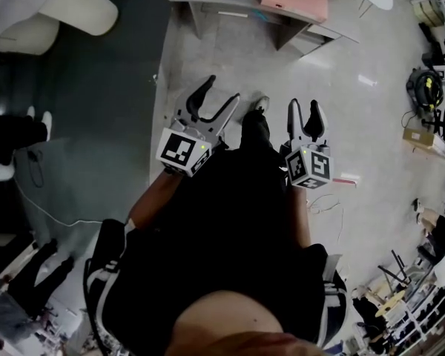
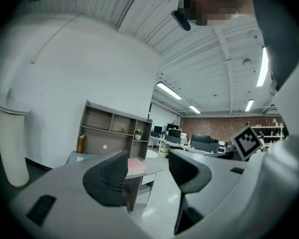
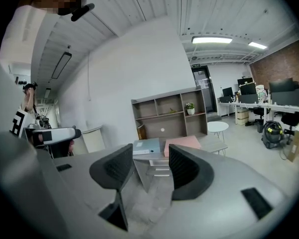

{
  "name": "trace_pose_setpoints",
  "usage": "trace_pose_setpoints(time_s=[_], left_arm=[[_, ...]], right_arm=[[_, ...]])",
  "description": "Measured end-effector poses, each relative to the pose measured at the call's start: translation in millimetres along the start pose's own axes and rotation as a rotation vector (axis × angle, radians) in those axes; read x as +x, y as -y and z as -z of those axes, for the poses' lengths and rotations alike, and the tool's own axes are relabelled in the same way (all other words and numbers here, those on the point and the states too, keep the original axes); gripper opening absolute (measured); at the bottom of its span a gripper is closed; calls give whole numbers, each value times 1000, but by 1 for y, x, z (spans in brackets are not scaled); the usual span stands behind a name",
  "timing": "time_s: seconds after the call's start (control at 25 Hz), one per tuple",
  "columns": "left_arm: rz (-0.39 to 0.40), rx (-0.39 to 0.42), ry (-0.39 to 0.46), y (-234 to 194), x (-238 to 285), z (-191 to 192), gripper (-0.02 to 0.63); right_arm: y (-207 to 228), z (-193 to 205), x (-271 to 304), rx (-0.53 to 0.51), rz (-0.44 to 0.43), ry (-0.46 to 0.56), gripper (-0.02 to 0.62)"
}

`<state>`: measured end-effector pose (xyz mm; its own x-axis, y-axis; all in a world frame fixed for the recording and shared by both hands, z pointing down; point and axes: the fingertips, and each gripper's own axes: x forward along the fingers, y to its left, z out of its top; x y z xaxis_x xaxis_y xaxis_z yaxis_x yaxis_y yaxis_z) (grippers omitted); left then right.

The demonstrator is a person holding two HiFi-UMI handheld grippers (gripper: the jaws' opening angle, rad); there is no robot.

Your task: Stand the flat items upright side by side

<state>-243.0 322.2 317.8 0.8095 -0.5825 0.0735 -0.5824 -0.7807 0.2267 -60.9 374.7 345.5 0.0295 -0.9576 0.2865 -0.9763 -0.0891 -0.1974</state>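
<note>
On desk [image 3: 217, 143] | pink folder [image 3: 184, 144] flat | blue folder [image 3: 148, 146] flat, just beside

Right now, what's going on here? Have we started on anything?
A person stands short of the desk, a gripper in each hand. The left gripper and right gripper are both open and empty, pointing toward it. The blue folder and pink folder lie flat side by side on top, untouched; nothing is upright yet.
</note>
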Motion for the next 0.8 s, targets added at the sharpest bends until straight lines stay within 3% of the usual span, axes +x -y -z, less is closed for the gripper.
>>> trace_pose_setpoints(time_s=[0.4, 0.8], left_arm=[[-25, 13, -27, -23, 56, -17, 250], [-51, 4, -78, -42, 202, -18, 250]], right_arm=[[26, -24, 60, 1, -48, -10, 239], [128, -59, 162, 21, -71, -49, 239]])
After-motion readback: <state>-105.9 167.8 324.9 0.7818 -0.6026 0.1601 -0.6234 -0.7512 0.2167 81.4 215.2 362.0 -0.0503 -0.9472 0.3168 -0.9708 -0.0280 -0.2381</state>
